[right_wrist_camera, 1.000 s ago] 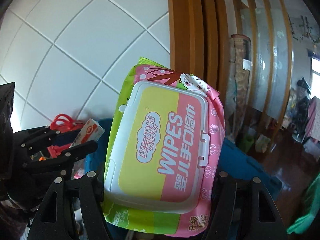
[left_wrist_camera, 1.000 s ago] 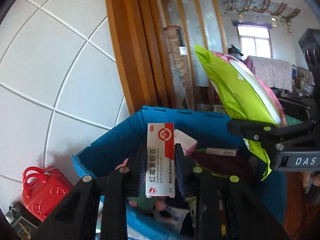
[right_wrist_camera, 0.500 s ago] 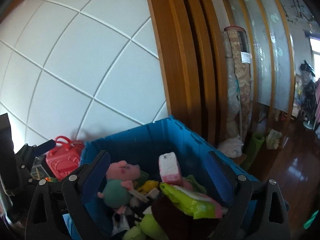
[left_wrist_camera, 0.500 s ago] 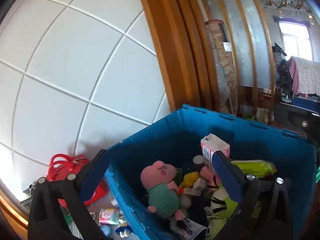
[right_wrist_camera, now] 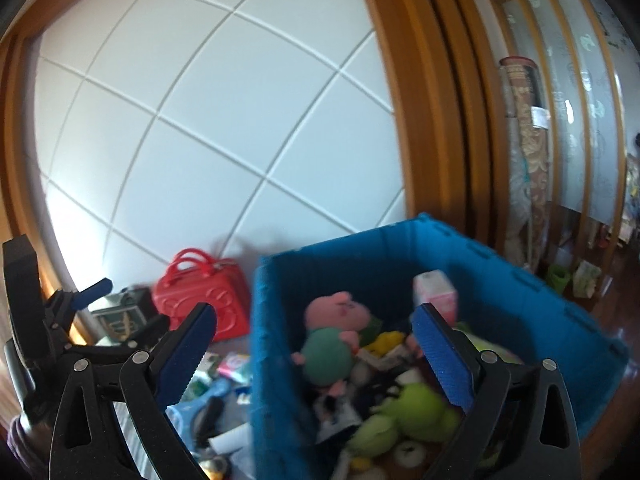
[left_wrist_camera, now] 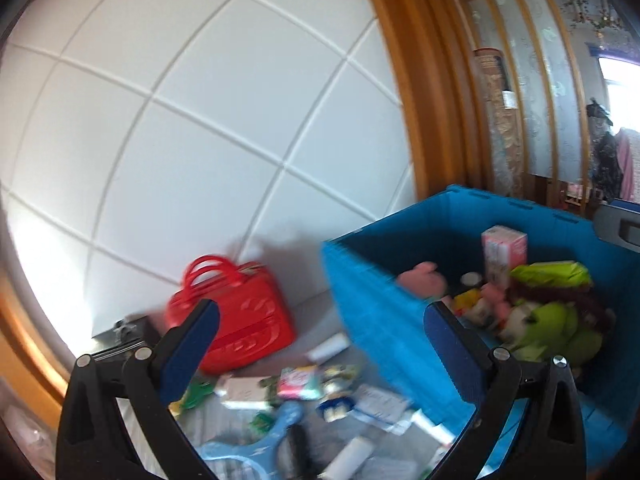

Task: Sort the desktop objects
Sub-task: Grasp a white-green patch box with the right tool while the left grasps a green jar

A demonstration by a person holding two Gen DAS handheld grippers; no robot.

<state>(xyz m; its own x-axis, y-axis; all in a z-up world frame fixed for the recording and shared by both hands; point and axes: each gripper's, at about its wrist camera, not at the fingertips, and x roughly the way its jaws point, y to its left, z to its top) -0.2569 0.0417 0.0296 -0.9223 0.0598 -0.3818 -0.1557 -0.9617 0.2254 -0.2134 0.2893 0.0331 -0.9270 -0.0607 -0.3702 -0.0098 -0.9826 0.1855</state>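
Note:
A blue bin [left_wrist_camera: 380, 320] [right_wrist_camera: 280, 360] holds a pink pig plush [right_wrist_camera: 332, 316], a pink-white carton [left_wrist_camera: 504, 248], a green wipes pack [left_wrist_camera: 552, 272] and a green plush [right_wrist_camera: 416, 408]. My left gripper [left_wrist_camera: 320, 312] is open and empty, over the bin's left corner and the grey tabletop beside it. My right gripper [right_wrist_camera: 314, 314] hangs above the bin's near left side. Its jaws are opening, with nothing between them. The left gripper [right_wrist_camera: 128, 306] also shows at the left edge of the right wrist view.
A red toy case [left_wrist_camera: 240, 316] stands against the white tiled wall left of the bin. Several small packets, a white tube [left_wrist_camera: 328, 348] and a light blue plastic piece [left_wrist_camera: 260, 440] lie scattered on the table in front of it. A wooden frame rises behind the bin.
The left gripper let go of the ointment box and the right let go of the wipes pack, which now lies in the bin. Both views have swung left, the left one further.

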